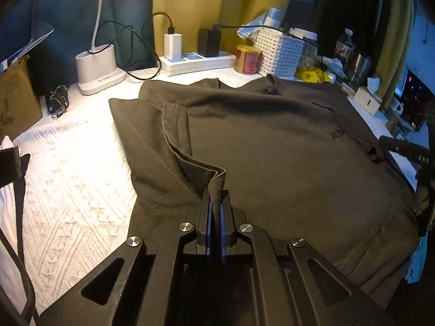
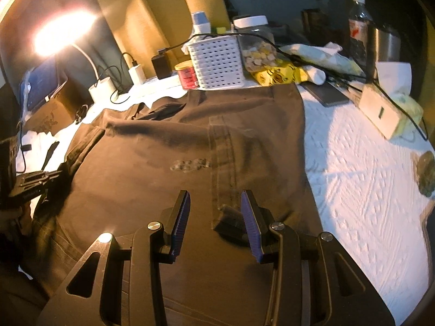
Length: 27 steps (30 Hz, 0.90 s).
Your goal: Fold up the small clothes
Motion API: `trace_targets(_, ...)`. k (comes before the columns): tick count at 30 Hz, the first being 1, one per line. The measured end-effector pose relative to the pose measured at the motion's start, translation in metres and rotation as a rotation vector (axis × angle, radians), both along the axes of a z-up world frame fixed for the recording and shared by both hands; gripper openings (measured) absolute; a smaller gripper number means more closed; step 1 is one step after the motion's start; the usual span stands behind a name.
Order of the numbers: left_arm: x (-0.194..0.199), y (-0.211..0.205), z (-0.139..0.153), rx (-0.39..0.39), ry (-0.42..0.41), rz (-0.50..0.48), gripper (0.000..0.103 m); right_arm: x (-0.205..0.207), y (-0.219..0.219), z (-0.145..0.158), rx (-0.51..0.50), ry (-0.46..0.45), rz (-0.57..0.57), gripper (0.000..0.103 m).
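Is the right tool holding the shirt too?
No, the right gripper has its fingers apart above the shirt, with nothing pinched between them.

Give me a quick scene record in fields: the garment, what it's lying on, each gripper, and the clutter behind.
garment: dark shirt, spread out, left part folded over
surface: white textured cloth
left gripper: shut on a raised edge of the shirt
right gripper: open, above the shirt, nothing between the pads
behind: white perforated basket, red can, power strip
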State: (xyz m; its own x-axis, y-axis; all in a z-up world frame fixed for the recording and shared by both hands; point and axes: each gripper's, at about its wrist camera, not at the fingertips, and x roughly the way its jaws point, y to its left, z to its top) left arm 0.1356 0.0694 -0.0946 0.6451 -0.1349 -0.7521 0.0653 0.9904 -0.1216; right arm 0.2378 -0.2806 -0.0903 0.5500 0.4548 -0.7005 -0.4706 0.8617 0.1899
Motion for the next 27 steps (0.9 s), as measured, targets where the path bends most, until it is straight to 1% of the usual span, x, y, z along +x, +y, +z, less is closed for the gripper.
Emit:
trace_targets(6, -0.01, -0.015, -0.006, 0.113, 0.057, -0.084, 0.004, 0.001, -0.008, -0.006, 0.021, 0.009, -0.002, 0.041)
trace_targets(8, -0.01, -0.017, -0.004, 0.159, 0.072, -0.073, 0.005, 0.002, -0.01, -0.007, 0.03, 0.01, -0.004, 0.041)
trace_targets(9, -0.009, -0.017, -0.003, 0.175, 0.078, -0.061, 0.008, 0.003, -0.011, -0.007, 0.033, 0.009, -0.004, 0.041)
trace_targets(10, -0.008, -0.017, -0.002, 0.185, 0.081, -0.051, 0.024, 0.002, -0.011, -0.007, 0.036, 0.009, -0.005, 0.041)
trace_targets(11, -0.007, -0.017, 0.003, 0.18, 0.076, -0.043, 0.036, 0.003, -0.012, -0.007, 0.039, 0.009, -0.006, 0.041)
trace_targets(12, -0.006, -0.017, 0.007, 0.161, 0.06, -0.04, 0.061, 0.003, -0.013, -0.007, 0.042, 0.008, -0.006, 0.041)
trace_targets(13, -0.007, -0.016, 0.013, 0.132, 0.036, -0.037, 0.071, 0.003, -0.013, -0.007, 0.046, 0.007, -0.007, 0.041)
trace_targets(15, -0.002, -0.014, 0.025, 0.071, 0.001, -0.038, 0.071, 0.003, -0.014, -0.006, 0.052, 0.004, -0.007, 0.041)
trace_targets(16, 0.002, -0.013, 0.028, 0.061, -0.005, -0.033, 0.071, 0.003, -0.014, -0.006, 0.056, 0.003, -0.008, 0.041)
trace_targets(18, 0.014, -0.011, 0.029, 0.065, -0.007, -0.015, 0.071, 0.003, -0.015, -0.005, 0.062, 0.0, -0.011, 0.041)
trace_targets(20, 0.03, -0.006, 0.024, 0.065, 0.017, -0.003, 0.071, 0.004, -0.016, -0.004, 0.068, -0.002, -0.014, 0.041)
trace_targets(24, 0.052, 0.005, 0.014, 0.013, 0.074, 0.036, 0.071, 0.006, -0.019, -0.003, 0.077, -0.005, -0.02, 0.041)
trace_targets(27, 0.068, 0.012, 0.004, -0.013, 0.137, 0.068, 0.071, 0.009, -0.022, -0.005, 0.08, 0.0, -0.03, 0.041)
